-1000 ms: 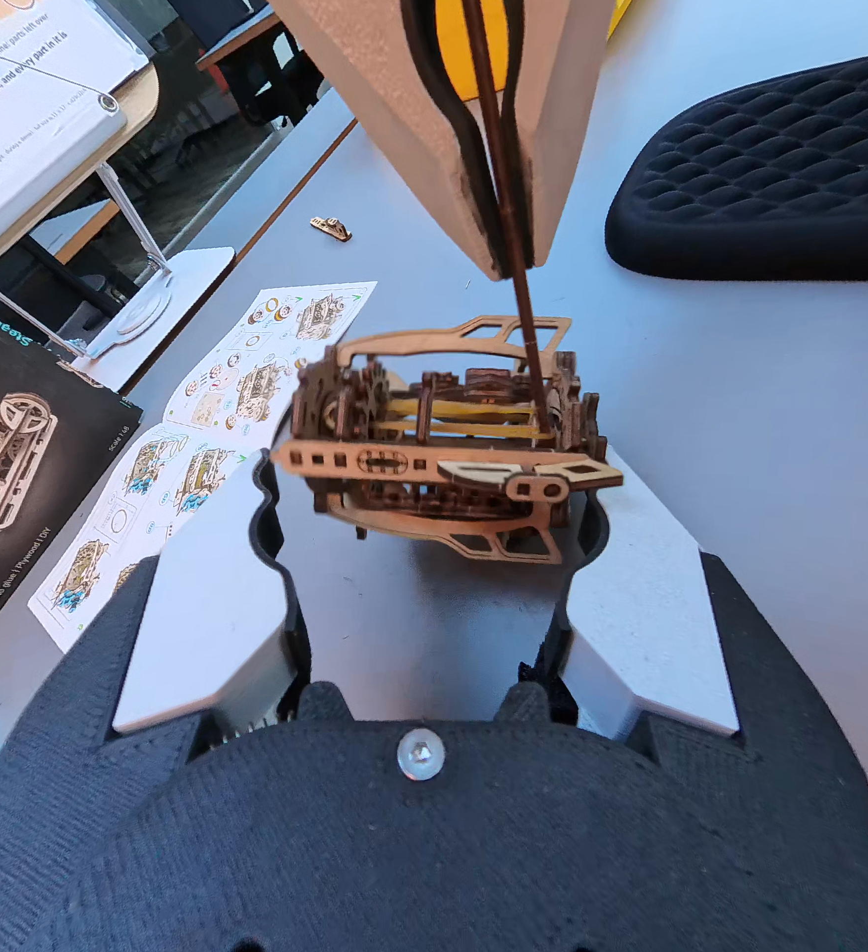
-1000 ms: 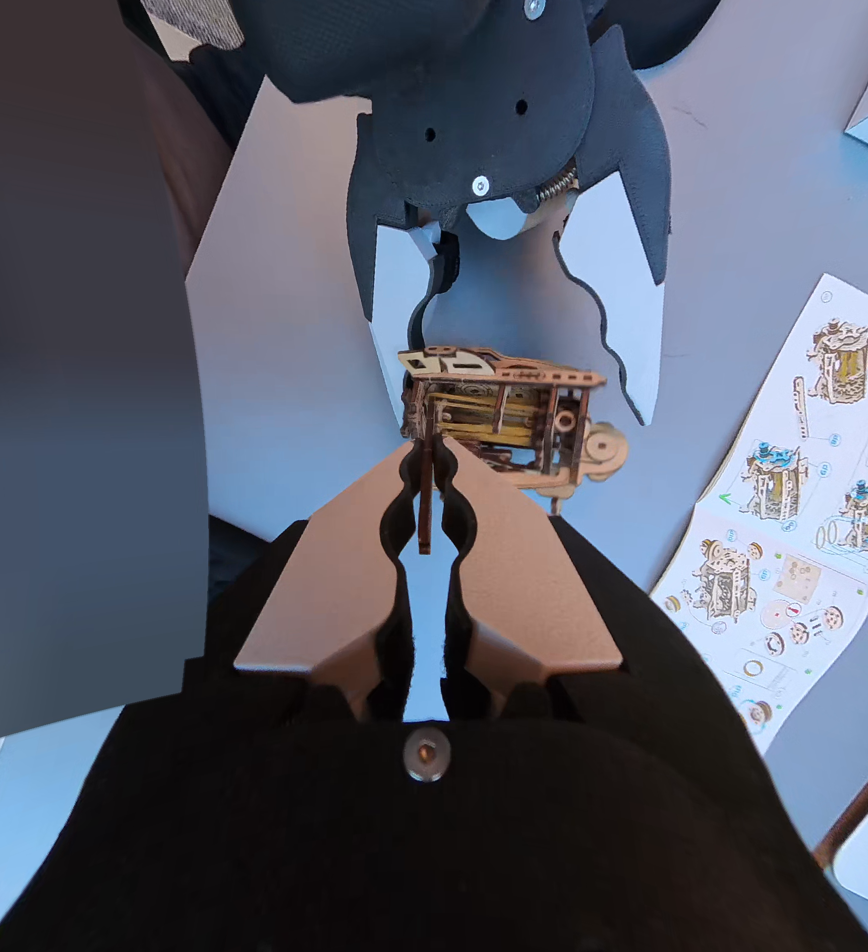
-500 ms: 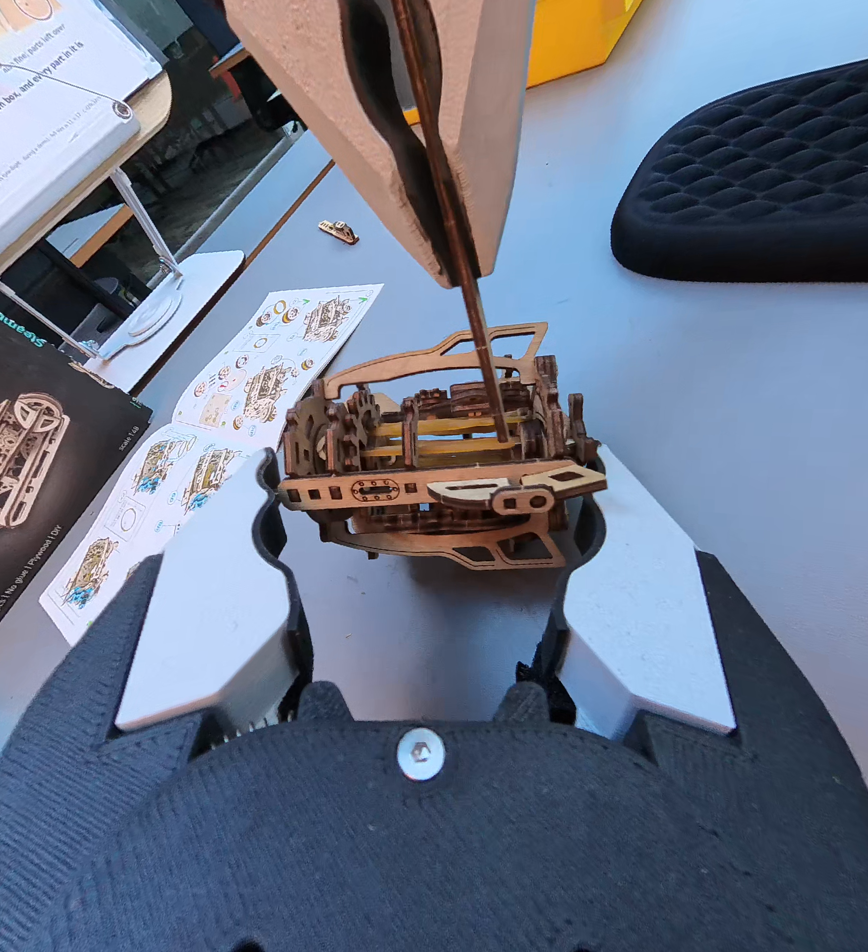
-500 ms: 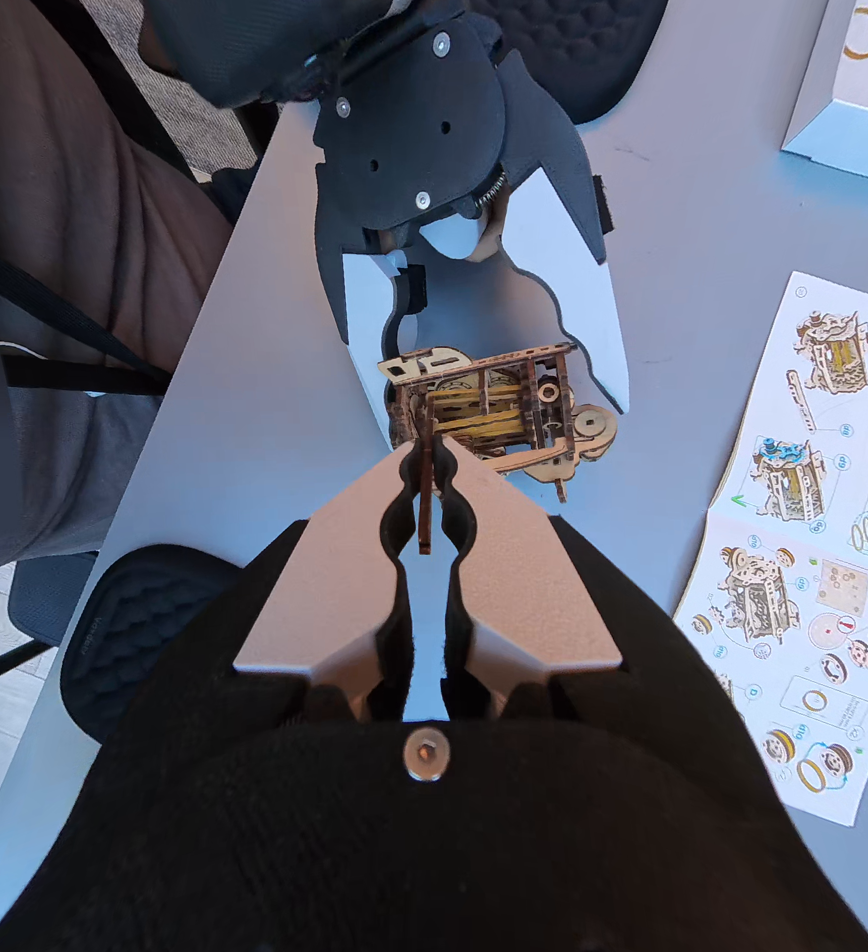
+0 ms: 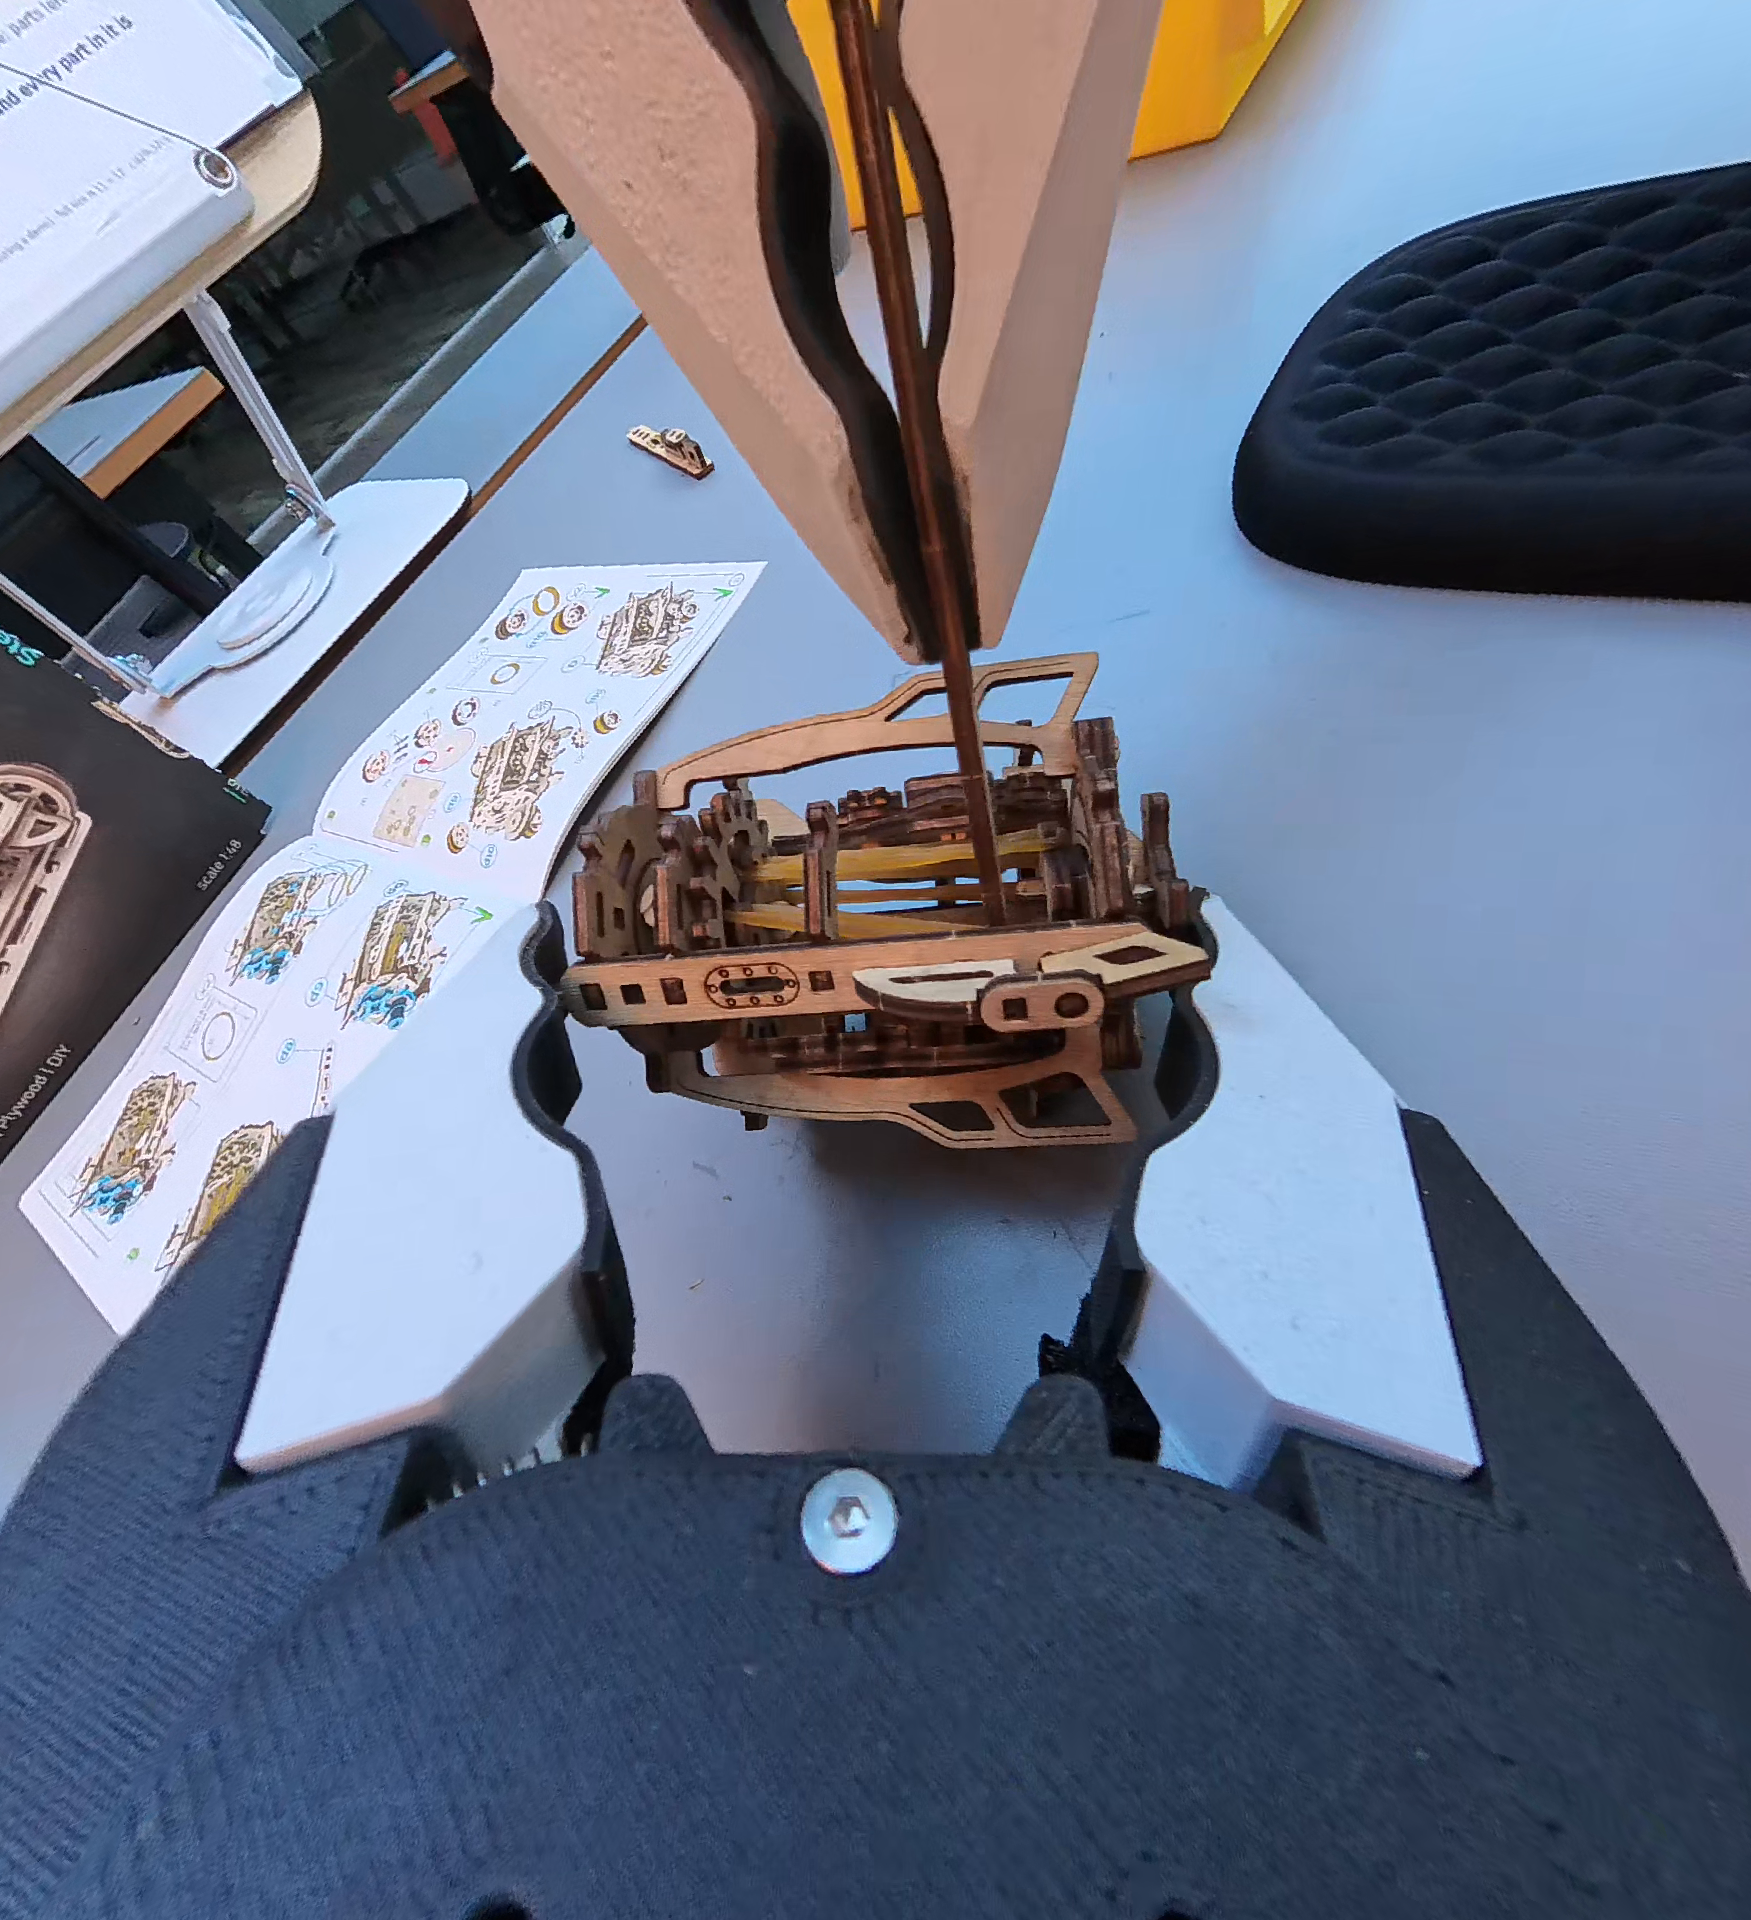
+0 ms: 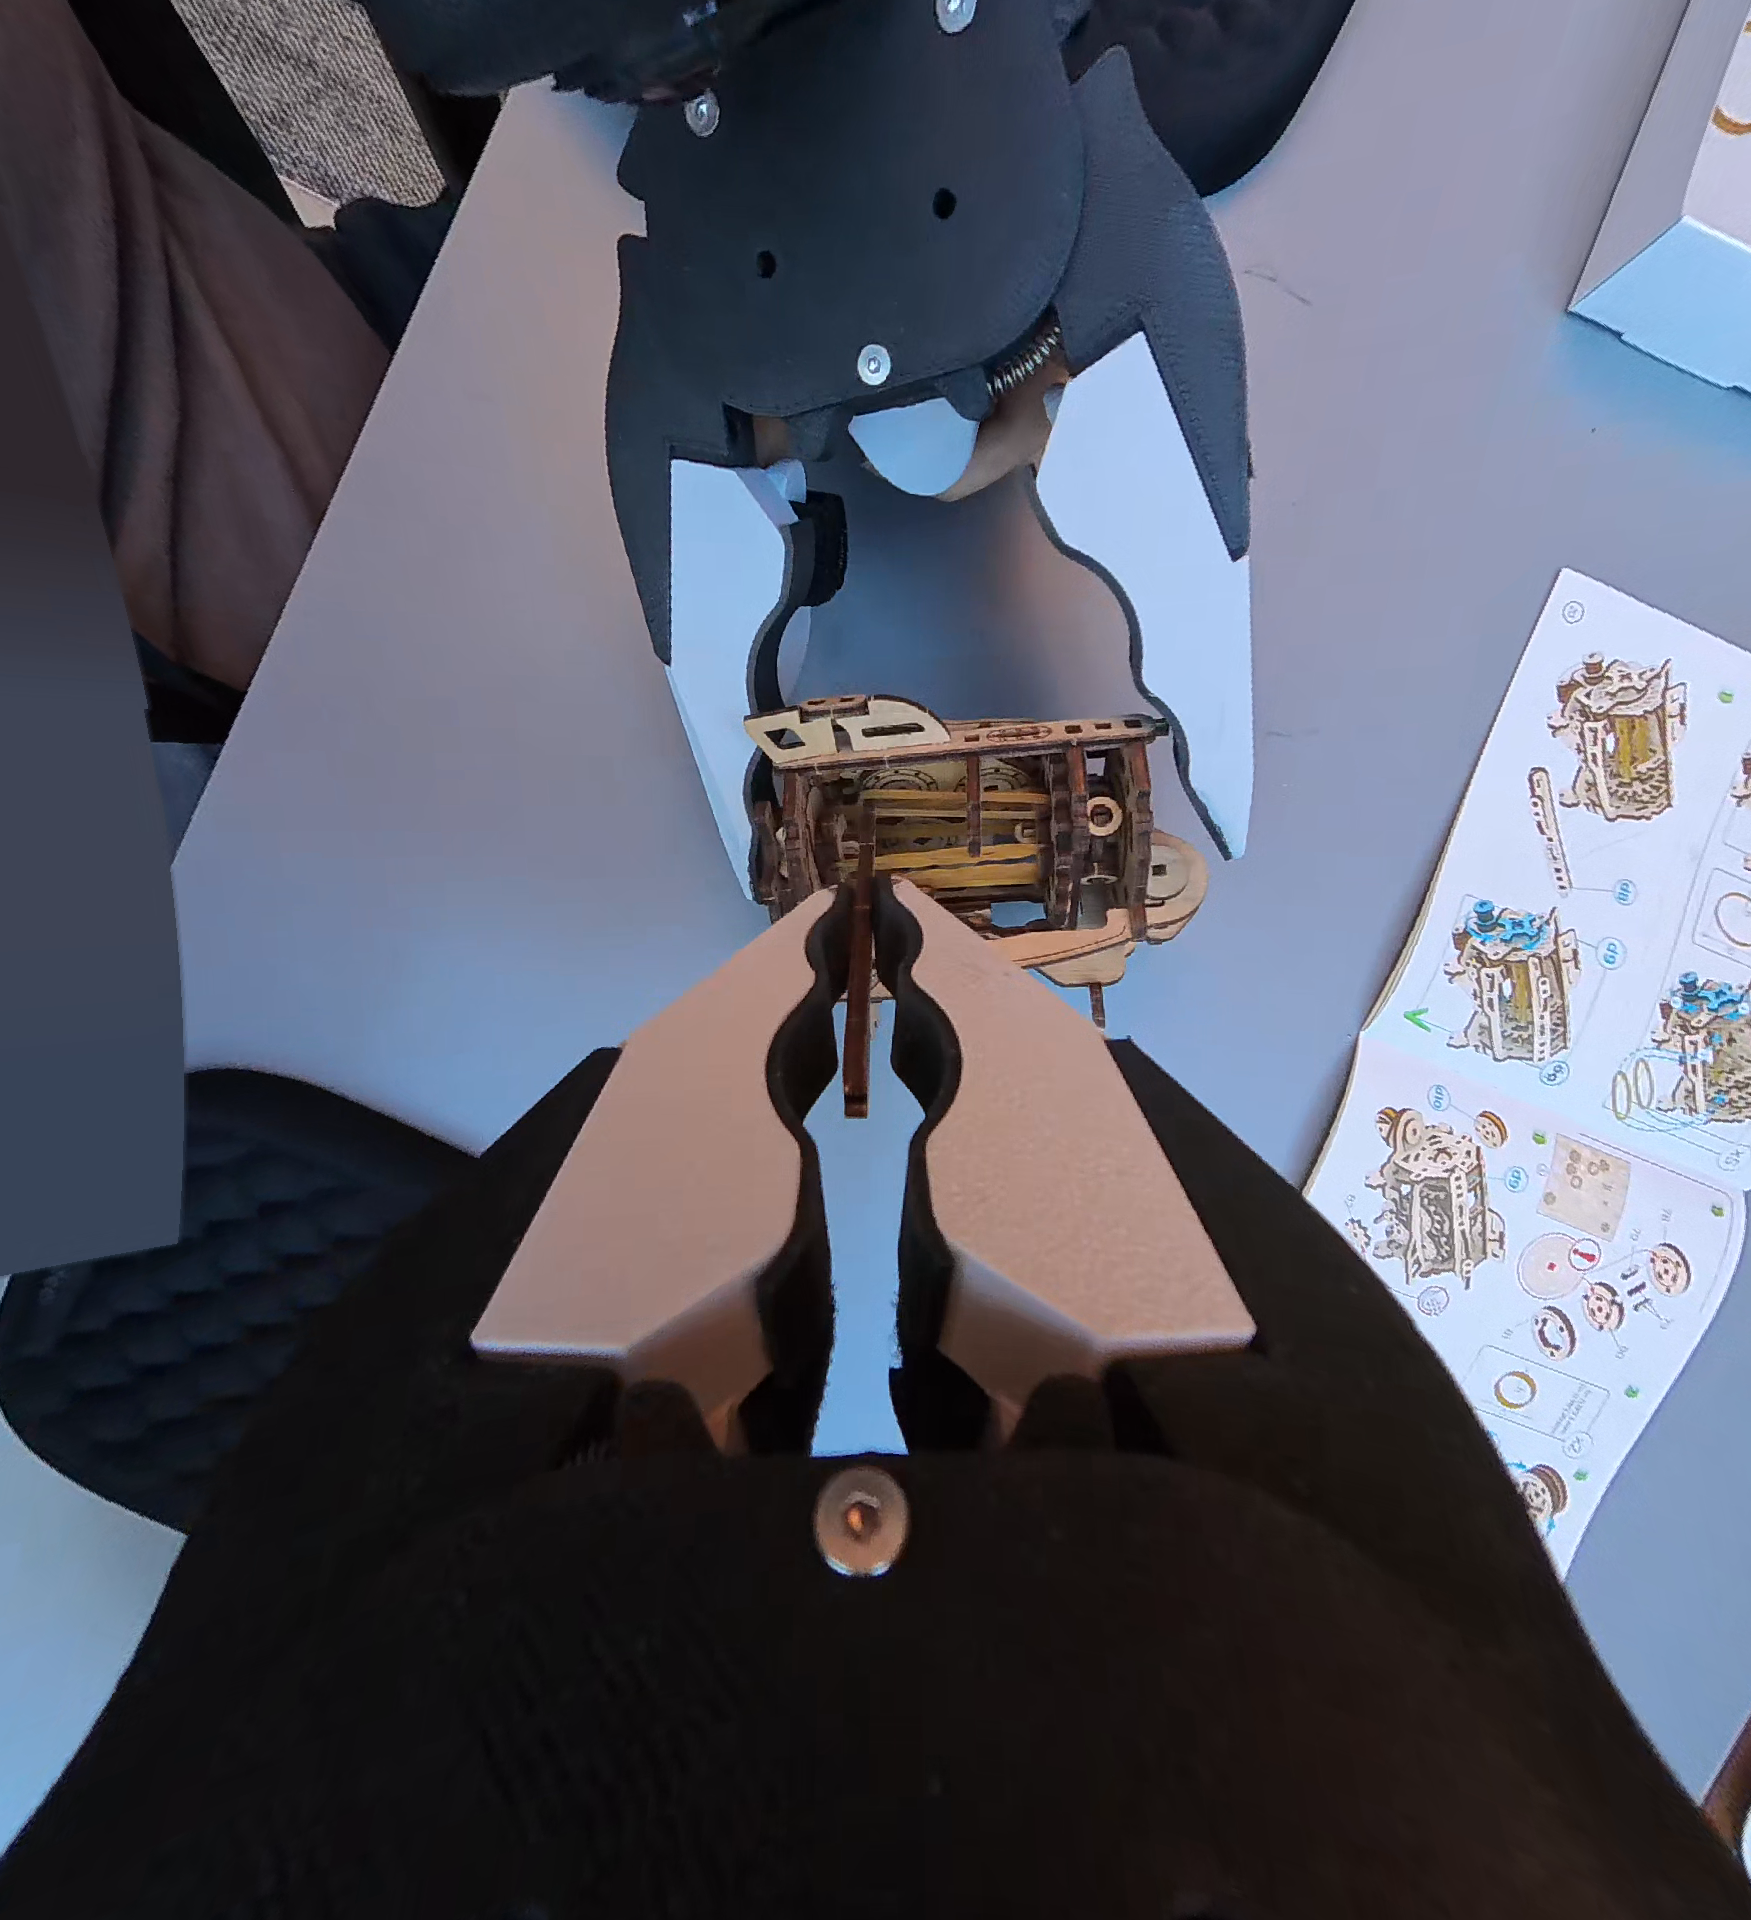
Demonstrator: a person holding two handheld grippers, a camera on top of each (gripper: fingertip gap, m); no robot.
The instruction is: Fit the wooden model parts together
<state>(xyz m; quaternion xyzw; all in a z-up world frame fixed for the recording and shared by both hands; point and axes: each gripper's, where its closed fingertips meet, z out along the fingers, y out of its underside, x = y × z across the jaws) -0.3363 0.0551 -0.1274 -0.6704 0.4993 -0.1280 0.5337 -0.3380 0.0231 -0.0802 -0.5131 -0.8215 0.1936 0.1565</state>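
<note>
Grey surface (image 5: 1473,935) carried everything. Black quilted cushion (image 5: 1577,395) sat far right in the left wrist view, well apart from the work. Black kit box (image 5: 9,883) lay at the left edge, with the open instruction sheet (image 5: 414,883) just beside it; the sheet's corner ran right up to the left claw. A white stand base (image 5: 310,582) sat behind the sheet, with a yellow box (image 5: 1193,73) at the far edge. Left claw (image 5: 866,997) was spread wide, its white fingers (image 5: 435,1195) bracketing the wooden model (image 5: 850,935) at both ends; whether it was actually squeezing the model, can't tell. The model sat on the surface between those fingers: laser-cut frame, gears at one end, yellow rubber bands strung through the middle. Right claw (image 6: 863,894) came in from above, closed on a thin dark wooden strip (image 6: 858,1008), gripped edge-on between the black pads. The strip's lower end reached down into the model's top, among the rubber bands near the non-gear end; seated or only touching, can't tell. One small loose wooden part (image 5: 671,449) lay on the surface beyond the model, well apart from it.
</note>
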